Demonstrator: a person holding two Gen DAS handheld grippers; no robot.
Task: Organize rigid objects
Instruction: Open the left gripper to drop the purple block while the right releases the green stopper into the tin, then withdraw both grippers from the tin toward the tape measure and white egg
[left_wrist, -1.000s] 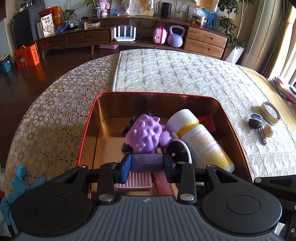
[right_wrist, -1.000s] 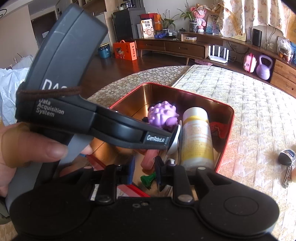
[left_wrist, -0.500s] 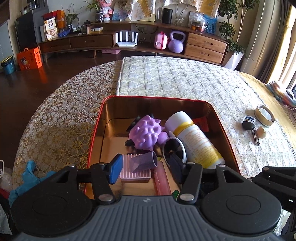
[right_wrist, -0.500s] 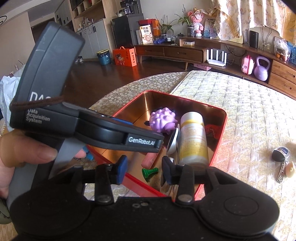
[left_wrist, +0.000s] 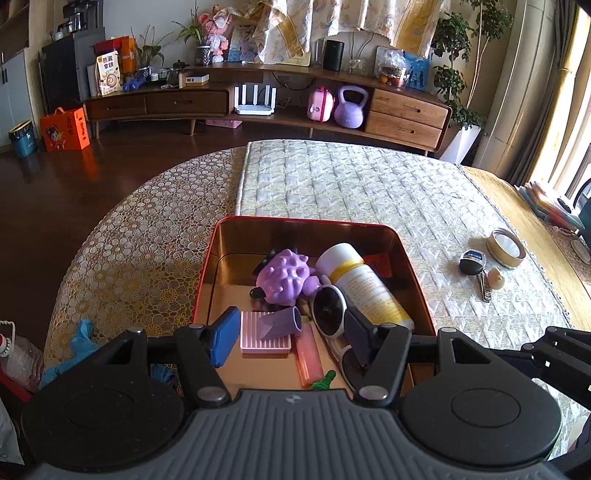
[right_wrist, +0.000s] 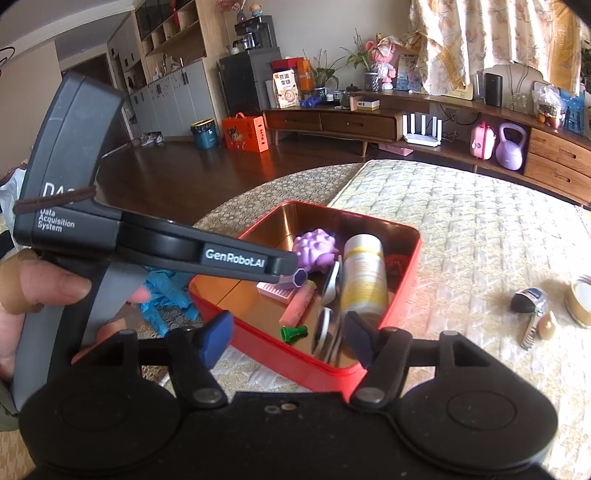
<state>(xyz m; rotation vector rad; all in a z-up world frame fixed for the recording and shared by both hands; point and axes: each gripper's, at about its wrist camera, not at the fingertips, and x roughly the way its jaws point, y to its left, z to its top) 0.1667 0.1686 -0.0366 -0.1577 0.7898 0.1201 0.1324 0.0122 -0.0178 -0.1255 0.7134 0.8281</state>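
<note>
Both pairs of fingers are spread wide and pinch nothing. The left gripper hangs over the near edge of the red tin on the tabletop. Between its fingers lies a purple hexagonal cup, tipped on its side on a pink ridged block. Just ahead of the fingers sit a spiky purple toy, a white-and-yellow bottle and white sunglasses; a pink stick and a green piece, perhaps a peg, lie nearest. The right gripper hovers beside the tin; beyond its right finger lie keys and a tape roll.
</note>
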